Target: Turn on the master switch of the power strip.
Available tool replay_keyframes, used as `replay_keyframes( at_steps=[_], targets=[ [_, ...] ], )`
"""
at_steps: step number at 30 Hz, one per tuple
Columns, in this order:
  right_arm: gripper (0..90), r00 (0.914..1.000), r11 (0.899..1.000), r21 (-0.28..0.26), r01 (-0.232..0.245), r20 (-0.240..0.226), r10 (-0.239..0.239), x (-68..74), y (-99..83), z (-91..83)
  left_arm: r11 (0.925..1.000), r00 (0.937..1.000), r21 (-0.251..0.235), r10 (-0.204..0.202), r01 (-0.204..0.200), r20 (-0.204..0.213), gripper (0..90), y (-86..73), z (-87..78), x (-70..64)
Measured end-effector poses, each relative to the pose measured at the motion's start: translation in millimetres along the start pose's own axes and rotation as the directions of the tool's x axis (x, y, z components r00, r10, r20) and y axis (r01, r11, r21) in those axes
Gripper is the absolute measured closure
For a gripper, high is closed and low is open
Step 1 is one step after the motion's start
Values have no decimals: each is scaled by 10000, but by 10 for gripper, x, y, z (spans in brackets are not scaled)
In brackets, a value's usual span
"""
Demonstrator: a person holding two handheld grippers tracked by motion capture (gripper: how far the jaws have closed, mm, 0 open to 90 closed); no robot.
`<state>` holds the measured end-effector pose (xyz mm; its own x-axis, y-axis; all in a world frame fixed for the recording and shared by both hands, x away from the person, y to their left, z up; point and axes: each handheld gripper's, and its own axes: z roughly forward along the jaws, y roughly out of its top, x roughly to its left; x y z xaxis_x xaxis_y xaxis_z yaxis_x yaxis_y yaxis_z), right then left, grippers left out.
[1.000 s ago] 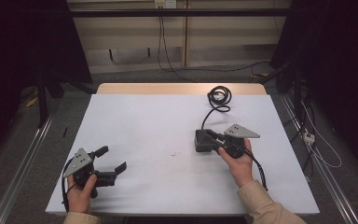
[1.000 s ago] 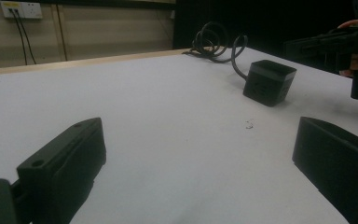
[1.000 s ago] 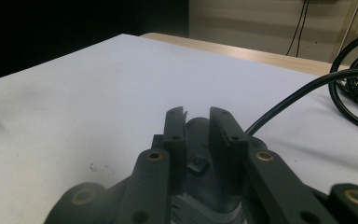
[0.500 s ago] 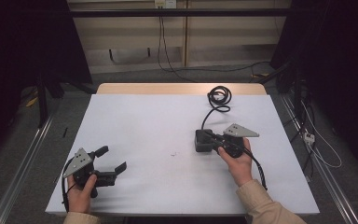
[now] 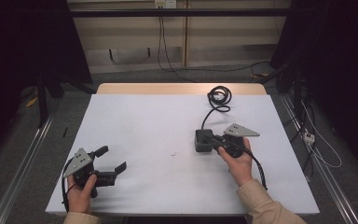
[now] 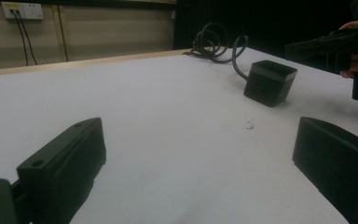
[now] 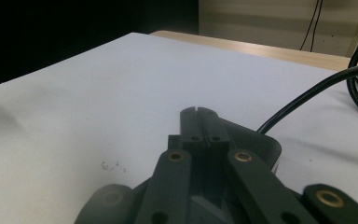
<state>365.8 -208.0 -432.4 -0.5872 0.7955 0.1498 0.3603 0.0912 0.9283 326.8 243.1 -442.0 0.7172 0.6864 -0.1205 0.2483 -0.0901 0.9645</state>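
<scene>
Right now the black power cube (image 5: 203,140) sits right of centre on my white worktop (image 5: 144,121), its cord (image 5: 218,97) coiled behind. My right hand-held gripper (image 5: 213,140), jaws together, rests atop it; my left hand-held gripper (image 5: 112,161) gapes wide, empty.

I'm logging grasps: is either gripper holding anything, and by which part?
Nothing is held. The right gripper is shut, its jaws meeting empty over the black box. The left gripper is open and empty.
</scene>
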Motion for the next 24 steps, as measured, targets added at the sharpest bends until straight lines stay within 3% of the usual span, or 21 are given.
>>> replay_keyframes(
  at_steps=[24],
  targets=[
    [900, 10000, 9993, 381, -22, 15, 22, -17, -28, 23, 10000, 10000, 17, -50, 50, 1, 24, -9, 10, -1]
  ],
)
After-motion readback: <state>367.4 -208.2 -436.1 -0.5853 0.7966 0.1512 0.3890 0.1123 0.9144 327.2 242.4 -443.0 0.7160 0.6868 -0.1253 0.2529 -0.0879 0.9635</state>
